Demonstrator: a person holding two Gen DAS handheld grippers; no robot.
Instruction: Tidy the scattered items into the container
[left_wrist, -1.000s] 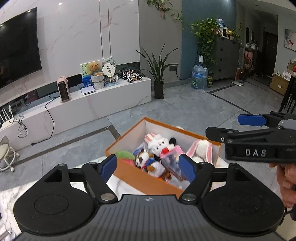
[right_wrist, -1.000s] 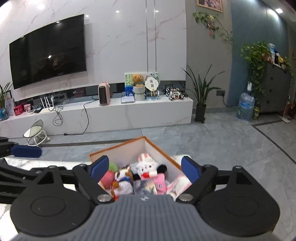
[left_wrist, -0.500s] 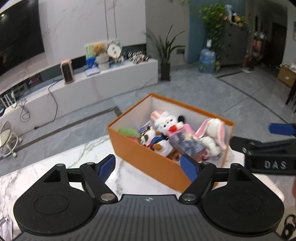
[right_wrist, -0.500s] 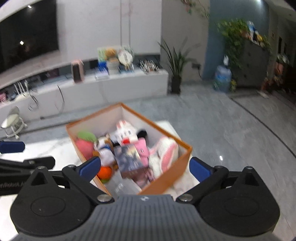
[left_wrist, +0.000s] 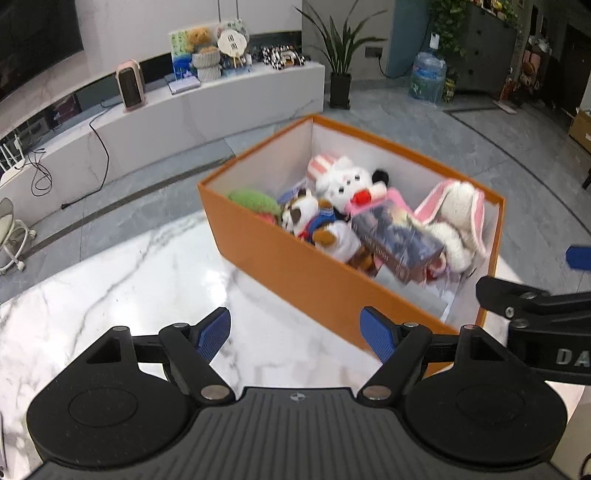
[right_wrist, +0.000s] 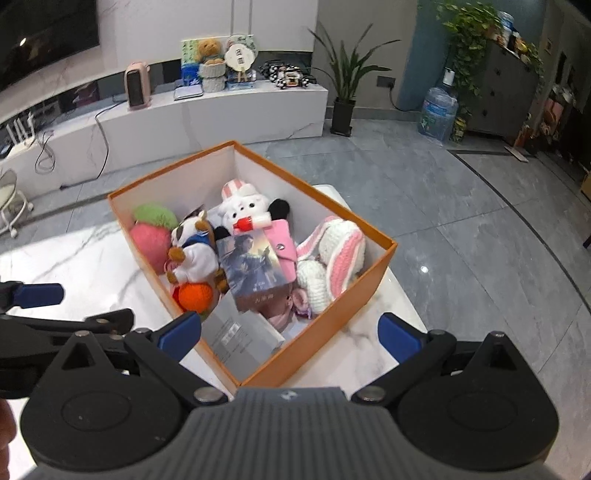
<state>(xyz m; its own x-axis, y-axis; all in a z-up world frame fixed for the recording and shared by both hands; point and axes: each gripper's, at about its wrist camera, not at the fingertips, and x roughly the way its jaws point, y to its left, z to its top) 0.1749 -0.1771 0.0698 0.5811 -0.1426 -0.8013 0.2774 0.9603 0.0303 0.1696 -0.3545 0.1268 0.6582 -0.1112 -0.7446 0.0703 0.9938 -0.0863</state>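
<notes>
An orange box (left_wrist: 295, 266) (right_wrist: 351, 295) stands on the white marble table (left_wrist: 129, 277) (right_wrist: 74, 258). In it lie a white plush rabbit (right_wrist: 245, 205), a plush in blue (right_wrist: 194, 251), a green and pink plush (right_wrist: 151, 229), an orange ball (right_wrist: 194, 295), a dark picture book (right_wrist: 255, 269), a pink wallet (right_wrist: 284, 243) and a pink-white knitted bunny (right_wrist: 332, 258). My left gripper (left_wrist: 295, 336) hangs open over the table in front of the box's long side. My right gripper (right_wrist: 291, 336) is open wide above the box's near corner, pads clear of it.
Behind the table run a grey tiled floor and a long white TV bench (right_wrist: 207, 114) with a pink heater (right_wrist: 136, 85) and ornaments. A potted plant (right_wrist: 343, 88), a water bottle (right_wrist: 439, 110) and a small stool (right_wrist: 9, 199) stand on the floor.
Both grippers have sunk and tipped downward toward the box, which now shows from above. The right jaws stand wider than a second ago.
</notes>
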